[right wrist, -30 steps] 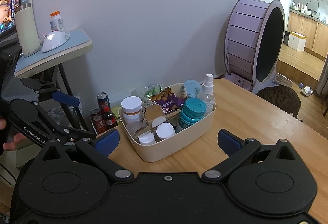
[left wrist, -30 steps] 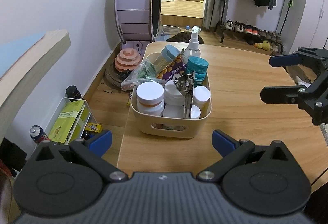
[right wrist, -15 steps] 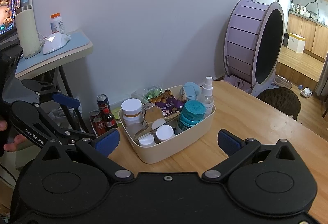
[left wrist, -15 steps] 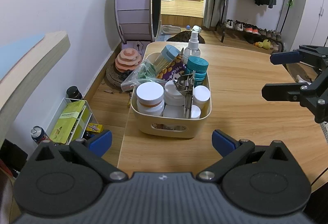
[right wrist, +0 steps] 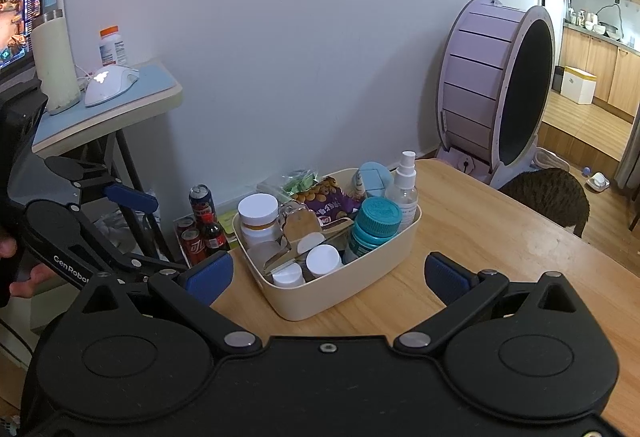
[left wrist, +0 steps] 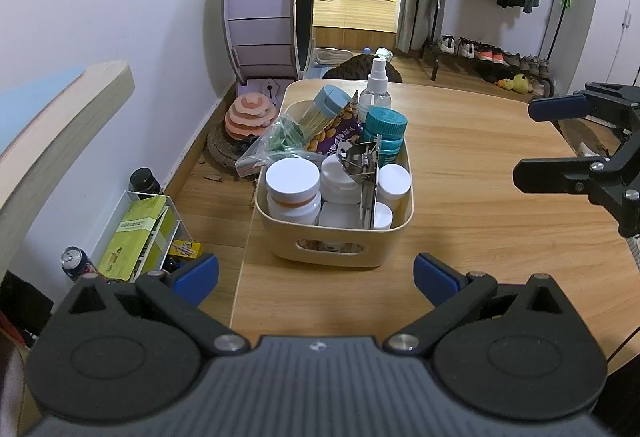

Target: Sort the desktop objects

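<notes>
A cream plastic basket (left wrist: 332, 251) (right wrist: 320, 301) stands at the left edge of the wooden table (left wrist: 480, 205). It is packed with white-lidded jars (left wrist: 293, 181), a teal-capped bottle (left wrist: 385, 125) (right wrist: 378, 217), a clear spray bottle (left wrist: 376, 93) (right wrist: 404, 185), a purple snack bag (left wrist: 334, 135), a blue-lidded jar (left wrist: 326, 103) and metal clips (left wrist: 362, 161). My left gripper (left wrist: 316, 275) is open just short of the basket, with nothing between its fingers. My right gripper (right wrist: 328, 273) is open and empty too, and shows at the right of the left wrist view (left wrist: 552, 145).
A purple cat wheel (left wrist: 272, 13) stands by the wall beyond the table. Drink cans and a white organiser (left wrist: 136, 233) sit on the floor to the left. A side desk (right wrist: 108, 105) carries a mouse and a bottle. A dark furry stool (right wrist: 548, 193) is near the table's far end.
Both grippers stay open and nearly still. The right gripper has drifted slightly rightward and up in the left wrist view.
</notes>
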`<state>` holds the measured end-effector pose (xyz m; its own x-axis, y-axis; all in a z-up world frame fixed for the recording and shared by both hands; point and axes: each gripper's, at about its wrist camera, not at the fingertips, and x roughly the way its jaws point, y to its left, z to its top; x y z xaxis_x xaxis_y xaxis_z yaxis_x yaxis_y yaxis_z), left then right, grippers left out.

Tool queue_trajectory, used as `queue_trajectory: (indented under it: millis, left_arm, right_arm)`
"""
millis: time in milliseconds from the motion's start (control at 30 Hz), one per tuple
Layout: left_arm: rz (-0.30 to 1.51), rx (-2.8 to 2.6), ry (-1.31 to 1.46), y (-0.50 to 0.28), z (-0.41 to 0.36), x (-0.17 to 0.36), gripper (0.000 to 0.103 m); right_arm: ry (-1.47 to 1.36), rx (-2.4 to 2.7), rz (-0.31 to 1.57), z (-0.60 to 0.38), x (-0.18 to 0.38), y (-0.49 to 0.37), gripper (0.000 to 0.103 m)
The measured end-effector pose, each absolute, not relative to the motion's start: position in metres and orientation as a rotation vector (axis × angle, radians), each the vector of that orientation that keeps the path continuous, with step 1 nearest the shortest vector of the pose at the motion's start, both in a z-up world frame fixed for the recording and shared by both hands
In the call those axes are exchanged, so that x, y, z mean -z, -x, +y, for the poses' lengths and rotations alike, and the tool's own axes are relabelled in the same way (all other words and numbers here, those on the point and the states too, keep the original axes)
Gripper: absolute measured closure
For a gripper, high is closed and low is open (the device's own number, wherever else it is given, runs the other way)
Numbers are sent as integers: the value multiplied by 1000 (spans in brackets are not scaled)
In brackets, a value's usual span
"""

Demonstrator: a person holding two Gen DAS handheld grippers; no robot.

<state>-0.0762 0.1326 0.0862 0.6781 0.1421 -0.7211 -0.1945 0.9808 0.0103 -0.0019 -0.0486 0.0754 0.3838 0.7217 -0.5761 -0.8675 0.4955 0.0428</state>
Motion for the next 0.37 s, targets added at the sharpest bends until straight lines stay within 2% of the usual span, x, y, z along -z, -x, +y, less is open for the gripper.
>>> queue_trajectory:
  millis: [367]
  left_arm:
    - [804,-185,65,75,139,-85,0]
  right_arm:
    - [284,-1031,576,-49,-76,3,0]
